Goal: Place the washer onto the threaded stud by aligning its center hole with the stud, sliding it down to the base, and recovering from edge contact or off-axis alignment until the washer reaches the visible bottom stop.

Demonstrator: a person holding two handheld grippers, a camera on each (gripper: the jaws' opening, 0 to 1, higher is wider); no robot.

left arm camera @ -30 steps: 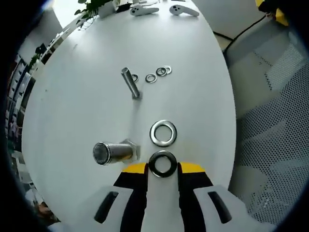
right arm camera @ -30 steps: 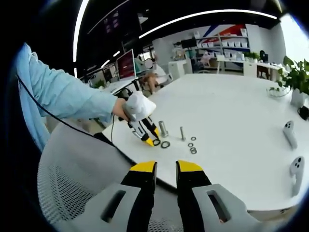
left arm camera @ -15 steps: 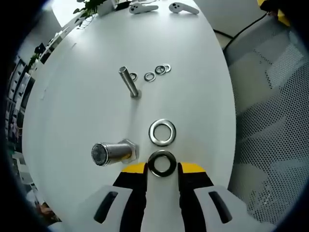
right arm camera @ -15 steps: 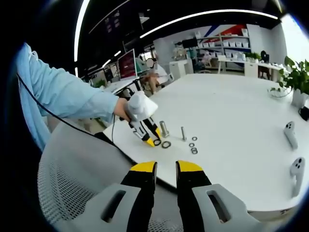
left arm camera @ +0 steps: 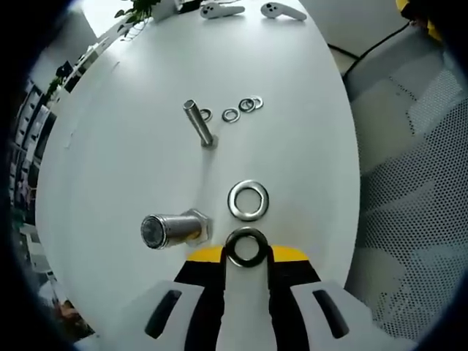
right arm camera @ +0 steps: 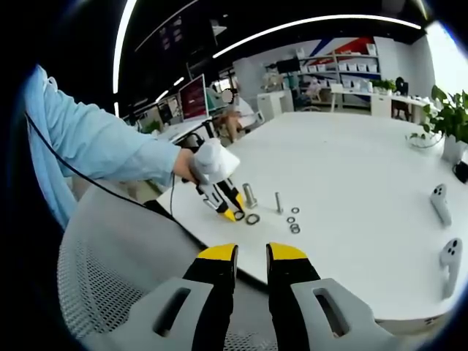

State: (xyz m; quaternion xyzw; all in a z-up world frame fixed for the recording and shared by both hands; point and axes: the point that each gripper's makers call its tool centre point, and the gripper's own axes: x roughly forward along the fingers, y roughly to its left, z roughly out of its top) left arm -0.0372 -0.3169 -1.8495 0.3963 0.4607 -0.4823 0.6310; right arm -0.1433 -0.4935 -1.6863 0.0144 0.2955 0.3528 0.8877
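Your left hand-held gripper has its yellow-tipped jaws drawn in on a dark washer, which sits flat between the tips just above the white bench, so the pick-up looks done or very nearly done and the carry to the stud comes next. Just beyond that washer lies a second large washer, flat on the bench and apart from the jaws. To the left of the tips stands the big stud, its top leaning toward the camera and its hex base beside the washer you hold; I judge this one the match, since the washer's hole looks too wide for the thin bolt standing farther off. Near that thin bolt lie several small washers. For the next move, lift enough to clear the stud's top, swing left, level the washer and centre its hole over the stud before you lower it; if the rim catches the threads, back off a touch and re-centre rather than pushing. Your right hand-held gripper hangs off the bench edge over a mesh chair, jaws nearly together with a narrow gap and nothing between them, and from there you can see your left hand working at the near edge
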